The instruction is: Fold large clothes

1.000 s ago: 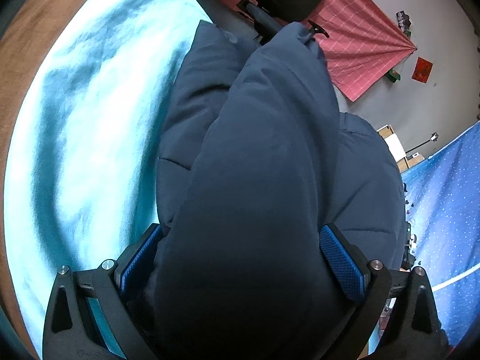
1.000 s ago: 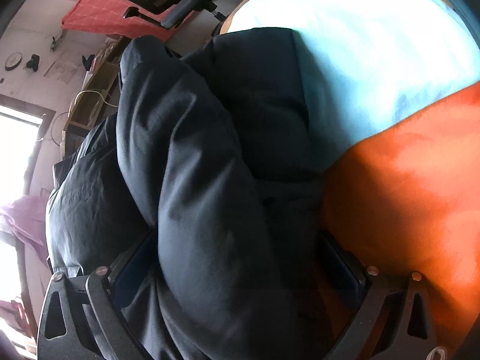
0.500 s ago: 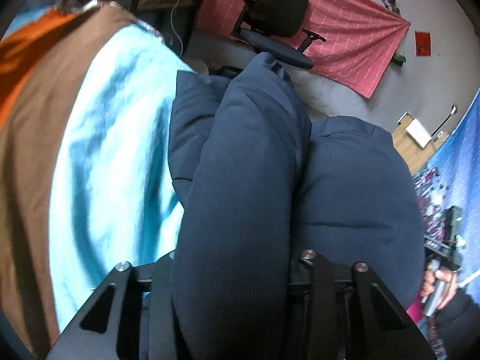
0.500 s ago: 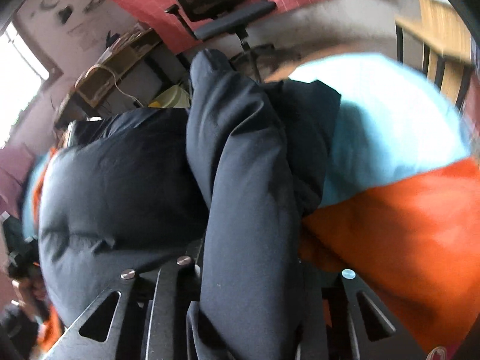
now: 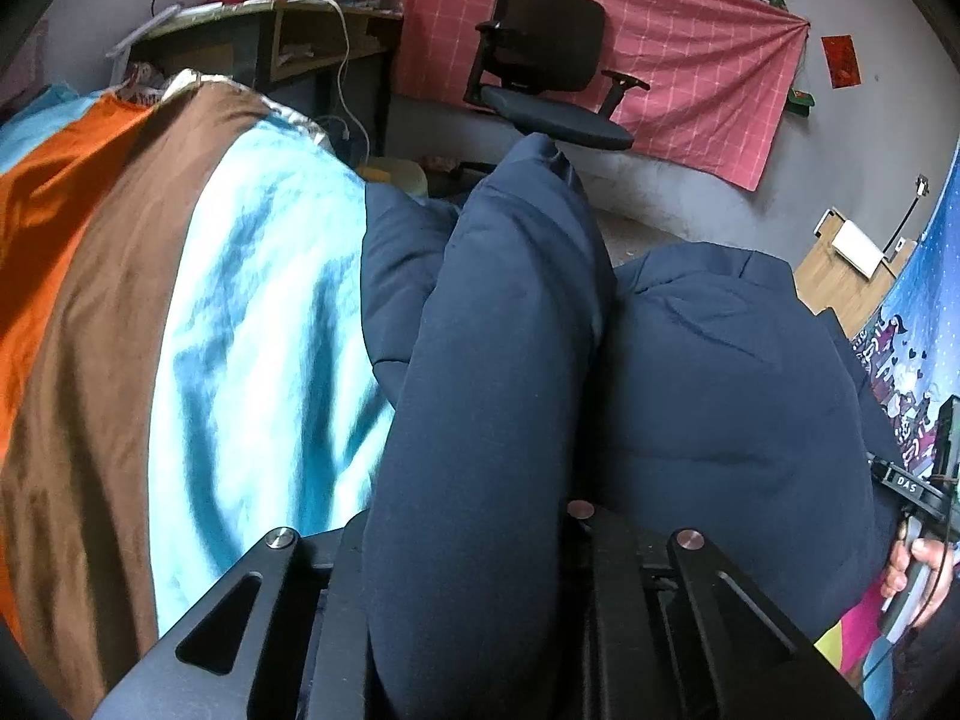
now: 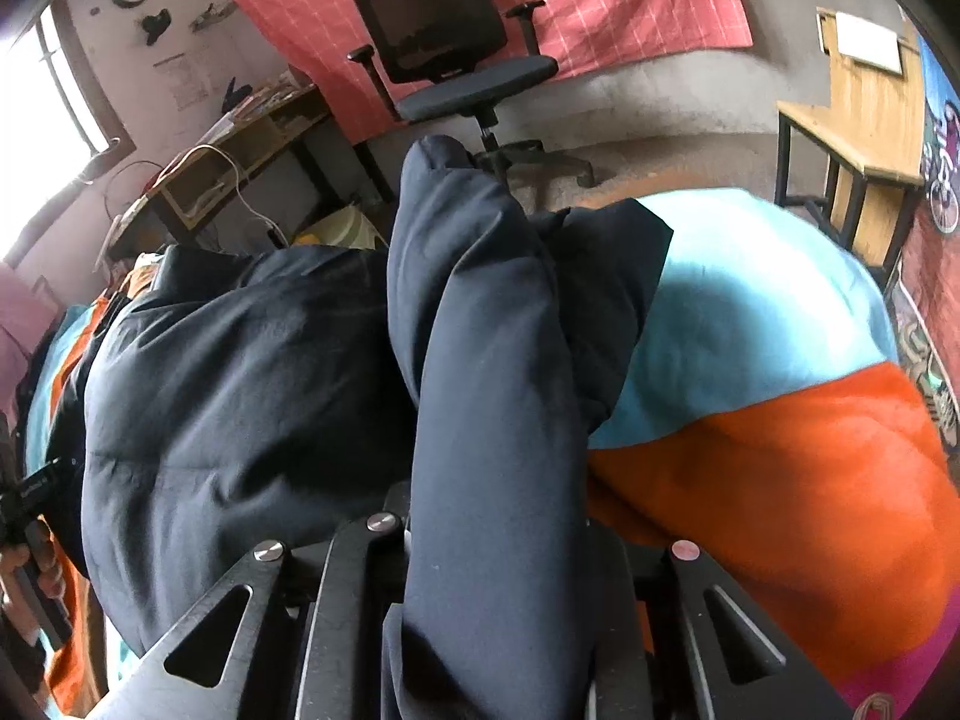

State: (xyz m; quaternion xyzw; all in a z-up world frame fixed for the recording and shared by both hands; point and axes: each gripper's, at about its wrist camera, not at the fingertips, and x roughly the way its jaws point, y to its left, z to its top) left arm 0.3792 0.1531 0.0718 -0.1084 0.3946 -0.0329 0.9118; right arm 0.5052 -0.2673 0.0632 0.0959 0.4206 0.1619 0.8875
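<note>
A dark navy puffer jacket [image 5: 720,390] lies on a bed cover [image 5: 252,330] striped light blue, brown and orange. My left gripper [image 5: 465,534] has a thick padded fold [image 5: 498,330] of the jacket squeezed between its closing jaws, and the fold stands up ahead of it. In the right wrist view the jacket [image 6: 240,390] spreads to the left, and my right gripper [image 6: 498,516] is closing on another raised fold [image 6: 480,312] in the same way. Fabric hides the pads of both grippers. A hand [image 5: 918,546] holding the other gripper shows at the right edge.
A black office chair [image 5: 540,72] stands beyond the bed's far edge, before a pink checked cloth [image 5: 690,48] on the wall. A cluttered desk [image 5: 270,42] with a white cable is at the back left. A wooden table [image 6: 852,120] stands at the right.
Both grippers went from open around the jacket folds to squeezed shut on them. Both rose and tilted up, so the chair and wall now fill the top of each view.
</note>
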